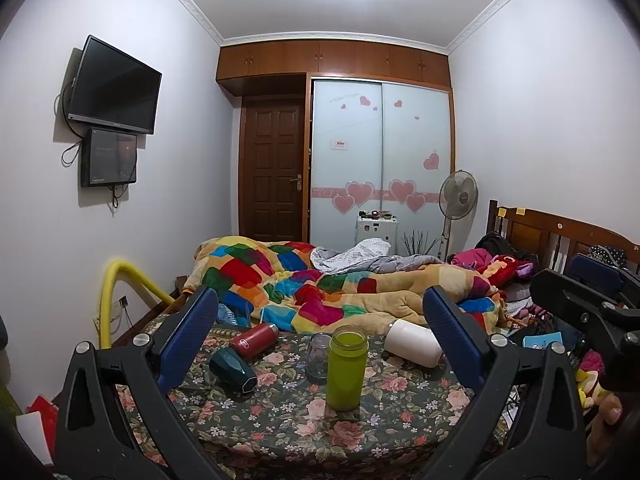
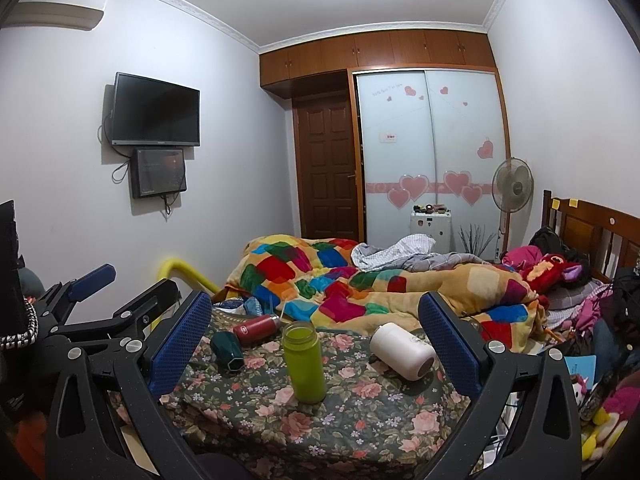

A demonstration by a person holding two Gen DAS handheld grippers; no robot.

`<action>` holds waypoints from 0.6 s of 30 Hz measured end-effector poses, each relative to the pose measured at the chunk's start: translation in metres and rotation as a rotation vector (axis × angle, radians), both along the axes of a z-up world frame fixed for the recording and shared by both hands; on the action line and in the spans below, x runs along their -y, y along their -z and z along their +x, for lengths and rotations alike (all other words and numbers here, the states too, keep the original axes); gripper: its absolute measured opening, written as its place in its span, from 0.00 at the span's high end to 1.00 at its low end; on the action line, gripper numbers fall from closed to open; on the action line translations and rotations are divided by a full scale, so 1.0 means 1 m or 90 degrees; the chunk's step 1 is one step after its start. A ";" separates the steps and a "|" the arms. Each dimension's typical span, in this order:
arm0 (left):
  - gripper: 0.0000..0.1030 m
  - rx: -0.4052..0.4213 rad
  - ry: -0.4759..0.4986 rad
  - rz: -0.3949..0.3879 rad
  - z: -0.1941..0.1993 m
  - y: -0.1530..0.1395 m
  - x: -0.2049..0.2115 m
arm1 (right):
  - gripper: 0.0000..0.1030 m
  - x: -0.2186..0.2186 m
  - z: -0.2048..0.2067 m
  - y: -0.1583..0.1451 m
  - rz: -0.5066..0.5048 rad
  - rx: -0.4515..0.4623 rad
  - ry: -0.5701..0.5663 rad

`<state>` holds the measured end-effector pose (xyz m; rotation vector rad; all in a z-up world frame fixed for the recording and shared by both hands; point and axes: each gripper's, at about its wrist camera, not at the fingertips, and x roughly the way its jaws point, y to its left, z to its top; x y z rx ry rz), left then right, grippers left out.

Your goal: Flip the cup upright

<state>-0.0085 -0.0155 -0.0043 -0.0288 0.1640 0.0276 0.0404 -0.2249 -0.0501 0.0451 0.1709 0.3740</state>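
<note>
Both grippers wide open, nothing held, cups all over the floral table.

Left gripper (image 1: 320, 316) has its blue pads (image 1: 188, 340) spread far apart, touching nothing, hanging near the table (image 1: 280, 420). Right gripper (image 2: 316, 316) is the same, jaws fully released and empty. Green cup (image 1: 346, 368) stands upright in the middle, mouth up, with a clear jar (image 1: 318, 356) just behind it. White cup (image 2: 402, 350) lies on its side to the right, dark teal cup (image 2: 227, 350) on its side to the left, red bottle (image 2: 258, 327) lying farther back near the quilt (image 2: 360, 284).
</note>
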 end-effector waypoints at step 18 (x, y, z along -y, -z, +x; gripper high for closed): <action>0.00 -0.002 0.008 -0.001 0.002 0.000 0.001 | 0.00 -0.004 0.000 -0.002 -0.002 -0.002 -0.001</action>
